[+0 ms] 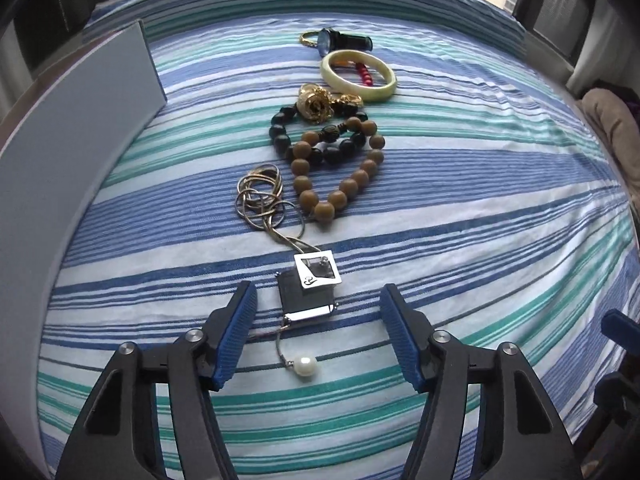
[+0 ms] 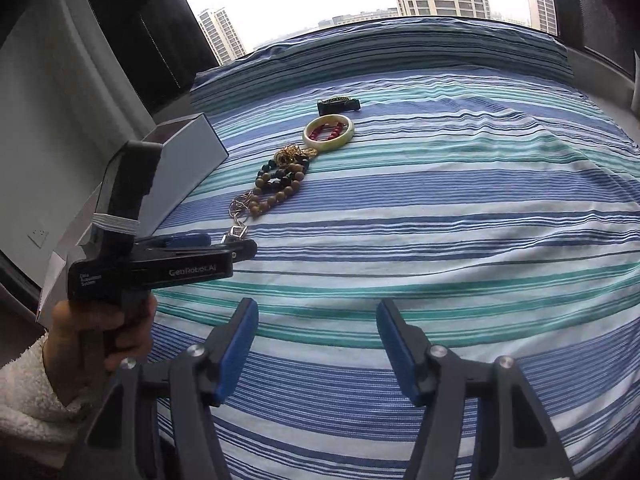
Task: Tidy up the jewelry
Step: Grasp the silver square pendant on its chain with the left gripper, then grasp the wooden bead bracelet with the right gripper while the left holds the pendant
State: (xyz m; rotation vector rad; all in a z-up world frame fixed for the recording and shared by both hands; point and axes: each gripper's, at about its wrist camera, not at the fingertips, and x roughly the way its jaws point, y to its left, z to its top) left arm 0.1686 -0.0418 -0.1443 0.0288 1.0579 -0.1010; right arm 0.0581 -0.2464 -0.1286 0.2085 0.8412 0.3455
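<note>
L gripper (image 1: 318,304) is held wide apart, pendant (image 1: 310,294) lying on bedsheet (image 1: 480,240) btwn its tips, untouched. R gripper (image 2: 318,322) also gapes, well right of pendant, over bare sheet.

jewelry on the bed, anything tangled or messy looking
Yes. The tan bead bracelet overlaps the dark bead bracelet, with a gold rose piece on top. The necklace chain lies in a loose knotted coil. The pale bangle lies apart, around red beads.
</note>
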